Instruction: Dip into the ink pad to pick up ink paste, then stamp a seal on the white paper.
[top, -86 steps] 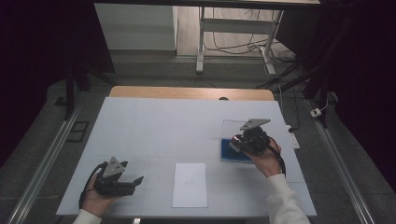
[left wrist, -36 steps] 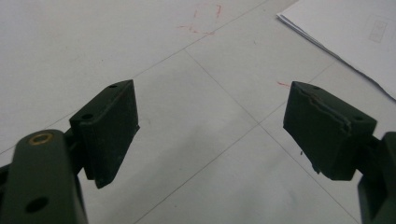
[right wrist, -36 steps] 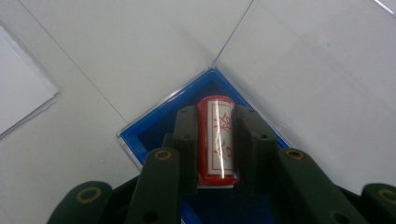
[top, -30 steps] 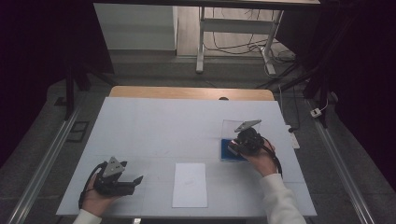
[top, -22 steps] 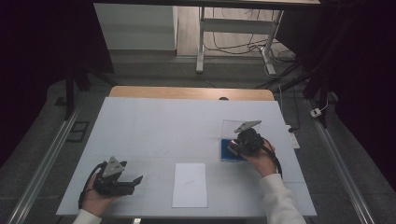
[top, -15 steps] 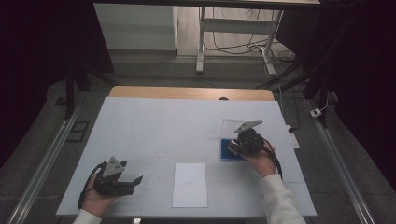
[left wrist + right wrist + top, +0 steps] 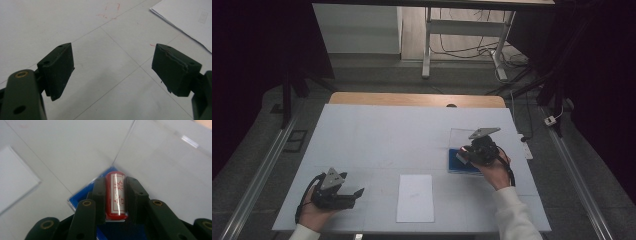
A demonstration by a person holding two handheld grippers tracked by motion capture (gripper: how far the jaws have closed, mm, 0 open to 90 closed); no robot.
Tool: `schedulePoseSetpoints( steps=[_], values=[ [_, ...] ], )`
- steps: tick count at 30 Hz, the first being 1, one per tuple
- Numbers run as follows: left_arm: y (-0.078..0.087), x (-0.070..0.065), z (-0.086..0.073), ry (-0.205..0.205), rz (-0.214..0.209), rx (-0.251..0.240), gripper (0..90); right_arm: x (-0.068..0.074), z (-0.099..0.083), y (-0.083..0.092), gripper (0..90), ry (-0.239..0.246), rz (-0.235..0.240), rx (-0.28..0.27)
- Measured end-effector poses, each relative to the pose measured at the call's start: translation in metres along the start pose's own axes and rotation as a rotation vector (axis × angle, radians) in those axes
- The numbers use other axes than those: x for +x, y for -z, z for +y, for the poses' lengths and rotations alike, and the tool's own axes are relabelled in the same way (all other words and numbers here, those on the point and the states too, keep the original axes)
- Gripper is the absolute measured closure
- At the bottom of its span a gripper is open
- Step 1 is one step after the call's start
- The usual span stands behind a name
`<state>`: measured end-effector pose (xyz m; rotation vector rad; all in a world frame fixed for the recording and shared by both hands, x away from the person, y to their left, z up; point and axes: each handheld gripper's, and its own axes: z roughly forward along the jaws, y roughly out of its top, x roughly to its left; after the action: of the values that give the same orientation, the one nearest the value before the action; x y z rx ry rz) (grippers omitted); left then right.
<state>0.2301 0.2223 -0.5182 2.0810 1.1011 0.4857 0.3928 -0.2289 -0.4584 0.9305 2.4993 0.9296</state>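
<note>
A red cylindrical stamp (image 7: 117,195) with a white label and red characters sits between the jaws of my right gripper (image 7: 116,181), which is shut on it. In the high view the right gripper (image 7: 467,154) hovers at the right of the table over a blue ink pad (image 7: 464,166), whose clear lid (image 7: 460,137) lies open behind it. The blue ink pad (image 7: 81,198) shows just under the stamp. My left gripper (image 7: 354,195) rests at the front left of the table. Its jaws (image 7: 112,60) stand wide open with nothing between them.
A white sheet of paper (image 7: 415,197) lies at the front middle of the white table (image 7: 377,135), between the two hands; its corner (image 7: 190,17) shows beyond the left jaws. The clear lid (image 7: 162,157) stretches away behind the stamp.
The right gripper with the stamp has shifted only slightly over the blue pad since the earliest frame. The left hand has stayed still.
</note>
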Motion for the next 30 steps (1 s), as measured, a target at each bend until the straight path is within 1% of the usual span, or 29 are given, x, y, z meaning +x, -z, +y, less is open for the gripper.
schedulePoseSetpoints(
  steps=[2,4,7,15,16,19,21,25,26,29,30],
  values=[
    [0.0,0.0,0.0,0.0,-0.002,0.002,18.0,0.001,0.003,0.006,70.1,0.006,-0.01,-0.015],
    [0.0,0.0,0.0,0.001,0.0,0.001,18.0,0.003,0.005,0.009,70.1,0.017,-0.002,-0.022],
    [0.001,0.0,0.0,0.0,0.001,-0.003,18.0,0.005,0.005,0.009,70.0,0.024,-0.003,-0.011],
    [0.0,0.0,0.0,-0.001,0.001,0.0,18.1,0.002,0.004,0.014,70.0,0.007,0.008,-0.03],
    [0.0,0.0,0.0,-0.002,0.002,0.0,18.0,0.002,0.004,0.015,70.0,0.004,0.009,-0.035],
    [0.001,0.0,0.0,0.001,0.004,-0.003,18.0,0.002,0.005,0.019,70.0,-0.002,0.032,-0.059],
    [0.001,0.0,0.0,0.002,0.005,-0.003,18.0,0.003,0.006,0.022,70.0,-0.004,0.035,-0.071],
    [0.0,0.0,0.0,0.0,0.004,0.0,17.9,0.006,0.008,0.028,70.0,0.011,0.039,-0.083],
    [0.0,0.0,0.0,0.0,0.004,-0.001,17.9,0.008,0.008,0.029,70.0,0.012,0.045,-0.093],
    [0.001,0.0,0.0,0.0,0.006,-0.002,17.9,0.012,0.011,0.034,70.0,0.041,0.055,-0.105],
    [0.001,0.0,0.0,0.0,0.005,-0.002,17.9,0.014,0.012,0.036,69.9,0.043,0.06,-0.115]
  ],
)
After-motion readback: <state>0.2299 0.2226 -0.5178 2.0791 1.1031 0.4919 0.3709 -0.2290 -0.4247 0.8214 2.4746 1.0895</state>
